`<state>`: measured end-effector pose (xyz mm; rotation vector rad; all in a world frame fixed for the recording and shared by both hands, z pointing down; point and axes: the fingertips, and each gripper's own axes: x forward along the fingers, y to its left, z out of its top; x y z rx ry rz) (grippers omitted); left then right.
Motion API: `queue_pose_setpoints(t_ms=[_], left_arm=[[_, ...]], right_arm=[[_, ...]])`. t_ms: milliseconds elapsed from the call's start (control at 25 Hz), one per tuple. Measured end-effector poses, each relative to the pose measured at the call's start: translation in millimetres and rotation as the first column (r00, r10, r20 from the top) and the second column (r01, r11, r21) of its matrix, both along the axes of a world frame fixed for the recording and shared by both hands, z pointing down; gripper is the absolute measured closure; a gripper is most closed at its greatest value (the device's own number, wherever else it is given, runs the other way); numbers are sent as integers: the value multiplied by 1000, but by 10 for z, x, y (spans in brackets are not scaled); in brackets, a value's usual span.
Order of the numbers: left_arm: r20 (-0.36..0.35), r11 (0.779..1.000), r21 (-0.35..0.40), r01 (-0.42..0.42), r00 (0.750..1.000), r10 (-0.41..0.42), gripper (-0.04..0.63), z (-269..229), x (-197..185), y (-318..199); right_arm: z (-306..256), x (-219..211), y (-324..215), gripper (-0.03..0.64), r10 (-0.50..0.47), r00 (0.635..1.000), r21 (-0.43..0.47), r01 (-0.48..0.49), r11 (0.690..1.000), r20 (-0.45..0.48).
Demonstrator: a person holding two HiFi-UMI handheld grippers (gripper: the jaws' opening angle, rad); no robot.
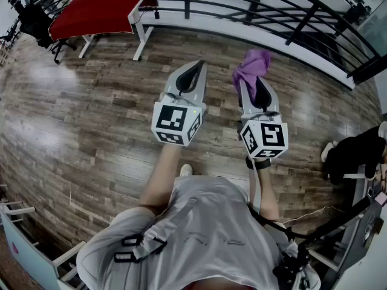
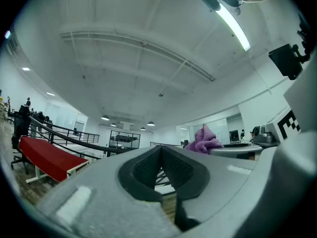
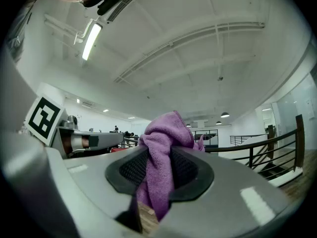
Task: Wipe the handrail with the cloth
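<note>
Nearest the head camera: person's grey shirt [image 1: 205, 234], both forearms reaching forward over the wood floor [image 1: 78, 119].

Left gripper [image 1: 196, 69]: held out over the floor, jaws pressed together at the tips, nothing between them. Its own view confirmed it [image 2: 159, 151], with the pads meeting and only a sliver of floor visible lower down.

Right gripper [image 1: 254, 84]: just beside the left one, about level with it. Jaws were pinching the purple cloth [image 1: 253, 65]. In the right gripper view the cloth [image 3: 166, 133] ran down between the pads and bunched up above the tips, with a tail hanging below.

Background, left to right: red table [image 1: 100, 8] on white legs at top left. The black handrail [image 1: 301, 24] curved across the top and down toward the right edge. It was well apart from both grippers, and the cloth wasn't touching it. The rail also showed at the right of the right gripper view [image 3: 277, 139]. Someone in dark clothes [image 1: 357, 156] was at the far right edge.
</note>
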<state>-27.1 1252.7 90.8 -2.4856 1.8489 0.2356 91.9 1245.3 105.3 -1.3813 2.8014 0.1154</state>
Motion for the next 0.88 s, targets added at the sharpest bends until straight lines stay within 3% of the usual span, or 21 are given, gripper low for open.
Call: queue_pose_setpoints(t_ms=[320,560,880], left_arm=[[22,999,-49,-11,1000,13,595,118,-251,24],[-14,997,-76,-15,1000,14,595,213,-518,-3],[-12,983,-174,-61,998,59,594,582,-345,-342]], right_arm=[[26,-195,-47,503,63,997,-34,-61,998,50],[197,-328,6,503,82,995,-84,-78,993,48],[416,-335,-409,503,69,994,-154,-56,987,81]])
